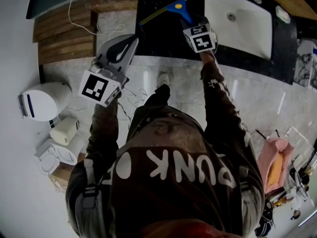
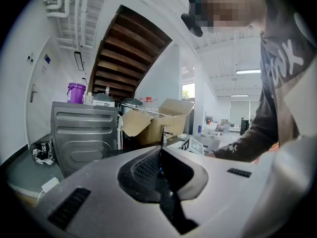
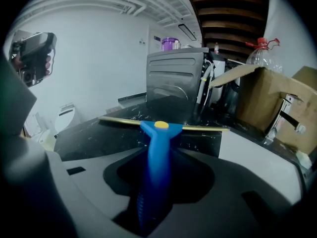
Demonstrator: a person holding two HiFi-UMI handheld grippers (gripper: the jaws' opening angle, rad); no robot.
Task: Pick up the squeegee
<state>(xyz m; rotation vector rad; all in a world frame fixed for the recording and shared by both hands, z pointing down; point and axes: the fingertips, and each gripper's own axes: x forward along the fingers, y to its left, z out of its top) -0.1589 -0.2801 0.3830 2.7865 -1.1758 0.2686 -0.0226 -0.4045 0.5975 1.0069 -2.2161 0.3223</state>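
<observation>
Squeegee [image 1: 177,6] sits on the black marbled counter [image 1: 163,38], just left of the white sink [image 1: 240,24] and back from the front edge, with bare stone open on its left. The thin yellow blade runs crosswise and the smooth blue handle points back toward you. Your right hand-held gripper [image 1: 190,21] is pinching that handle between its jaws. Your left hand-held gripper [image 1: 132,39] hovers by the counter's front-left corner, jaws pressed together, nothing in them.

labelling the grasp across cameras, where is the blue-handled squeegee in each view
Head view: blue-handled squeegee top centre.
Left gripper view: not in it.
Right gripper view: centre, handle clamped in right gripper.
Shared landmark: black marble counter beneath it, head and right gripper views.
</observation>
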